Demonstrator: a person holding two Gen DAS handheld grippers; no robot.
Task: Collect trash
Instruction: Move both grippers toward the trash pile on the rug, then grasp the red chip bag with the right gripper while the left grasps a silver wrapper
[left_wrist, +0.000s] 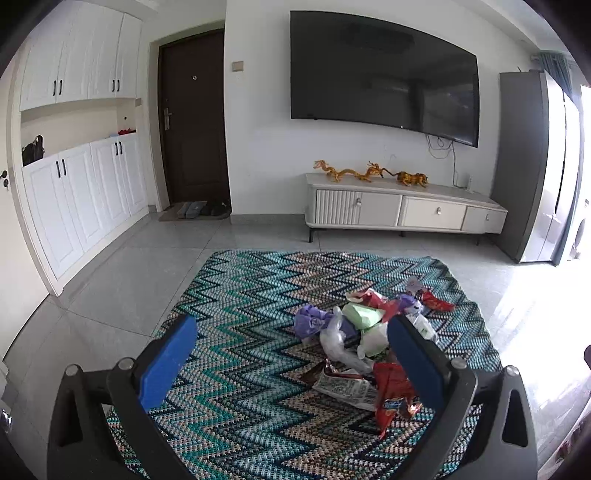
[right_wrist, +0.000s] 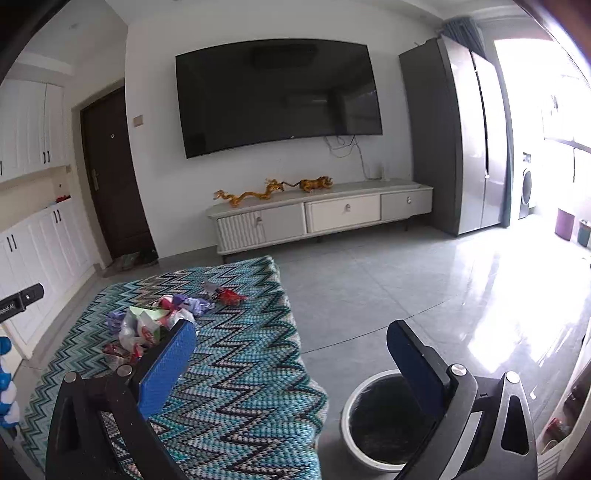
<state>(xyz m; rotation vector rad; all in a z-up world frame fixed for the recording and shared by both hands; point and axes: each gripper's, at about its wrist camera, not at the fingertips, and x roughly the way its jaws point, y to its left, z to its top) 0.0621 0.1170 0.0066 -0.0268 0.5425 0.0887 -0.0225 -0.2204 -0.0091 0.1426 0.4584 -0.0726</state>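
Both the left gripper (left_wrist: 291, 363) and right gripper (right_wrist: 291, 363) hung wide apart and empty, wrappers (left_wrist: 364, 347) heaped near the zigzag-covered table's (left_wrist: 236, 387) right edge, handy to the bin (right_wrist: 354, 417).

bin (right_wrist: 354, 417) partly behind right finger (rim cut low).

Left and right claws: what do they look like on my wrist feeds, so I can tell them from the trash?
The two look alike. The left claw and right claw each have two flat rectangular fingers faced with textured blue pads, set on black angular brackets with silver round bolt heads. No cables, sleeves or markings show on them.
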